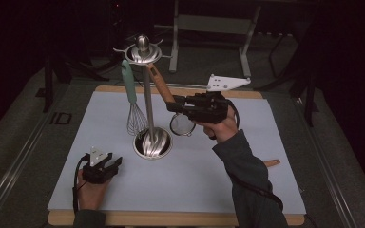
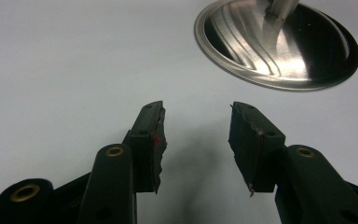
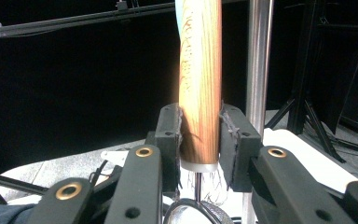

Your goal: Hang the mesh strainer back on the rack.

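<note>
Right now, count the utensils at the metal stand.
2. A whisk with a teal handle hangs on the stand's left; a wooden-handled strainer on its right, clamped in the right gripper. Others may be hidden behind.

no readable text, labels or numbers on anything

Utensil stand point(image 1: 148, 102) stood mid-counter point(image 1: 195, 175), whisk point(image 1: 133, 102) hung at its left, strainer point(image 1: 171, 107) leaned at its right, left hand-held gripper point(image 1: 105, 167) rested near the front-left.

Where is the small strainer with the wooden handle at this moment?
In the high view the strainer hangs right of the metal stand, its wooden handle clamped in the right gripper and leaning toward the stand's top.
</note>
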{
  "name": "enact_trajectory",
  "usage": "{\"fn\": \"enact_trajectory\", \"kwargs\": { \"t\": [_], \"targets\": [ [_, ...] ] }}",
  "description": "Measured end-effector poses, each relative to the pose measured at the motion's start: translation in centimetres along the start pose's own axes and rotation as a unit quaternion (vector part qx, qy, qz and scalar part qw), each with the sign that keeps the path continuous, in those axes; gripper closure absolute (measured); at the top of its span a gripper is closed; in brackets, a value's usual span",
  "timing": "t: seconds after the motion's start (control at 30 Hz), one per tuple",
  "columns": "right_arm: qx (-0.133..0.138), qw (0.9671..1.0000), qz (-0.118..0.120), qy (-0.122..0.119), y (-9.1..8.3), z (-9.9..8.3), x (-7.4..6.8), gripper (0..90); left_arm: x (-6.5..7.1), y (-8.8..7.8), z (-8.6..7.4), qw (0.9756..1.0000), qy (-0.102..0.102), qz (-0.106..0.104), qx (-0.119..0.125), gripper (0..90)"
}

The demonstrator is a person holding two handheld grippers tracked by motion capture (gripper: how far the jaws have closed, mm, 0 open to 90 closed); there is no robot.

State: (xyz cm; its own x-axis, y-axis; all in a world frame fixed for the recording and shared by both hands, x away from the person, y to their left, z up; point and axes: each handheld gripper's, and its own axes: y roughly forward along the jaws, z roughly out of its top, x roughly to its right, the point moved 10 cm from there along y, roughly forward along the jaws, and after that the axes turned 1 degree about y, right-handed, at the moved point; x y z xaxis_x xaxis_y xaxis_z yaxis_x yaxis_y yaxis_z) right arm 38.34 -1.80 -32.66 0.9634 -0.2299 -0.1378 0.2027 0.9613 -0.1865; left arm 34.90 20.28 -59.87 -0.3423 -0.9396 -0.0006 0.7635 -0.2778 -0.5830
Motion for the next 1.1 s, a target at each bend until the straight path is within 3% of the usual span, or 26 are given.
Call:
{"fn": "enact_trajectory", "kwargs": {
  "t": [0.57, 1.1],
  "targets": [
    [-0.023, 0.9997, -0.007, 0.007, 2.3, -0.7, 0.6, 69.3, 0.0, 0.0, 0.0, 1.0000, 0.000, 0.000, 0.000, 55.4],
    [-0.035, 0.9990, -0.026, 0.011, 2.5, -0.9, 1.4, 66.2, 0.0, 0.0, 0.0, 1.0000, 0.001, 0.000, -0.001, 55.4]
  ]
}}
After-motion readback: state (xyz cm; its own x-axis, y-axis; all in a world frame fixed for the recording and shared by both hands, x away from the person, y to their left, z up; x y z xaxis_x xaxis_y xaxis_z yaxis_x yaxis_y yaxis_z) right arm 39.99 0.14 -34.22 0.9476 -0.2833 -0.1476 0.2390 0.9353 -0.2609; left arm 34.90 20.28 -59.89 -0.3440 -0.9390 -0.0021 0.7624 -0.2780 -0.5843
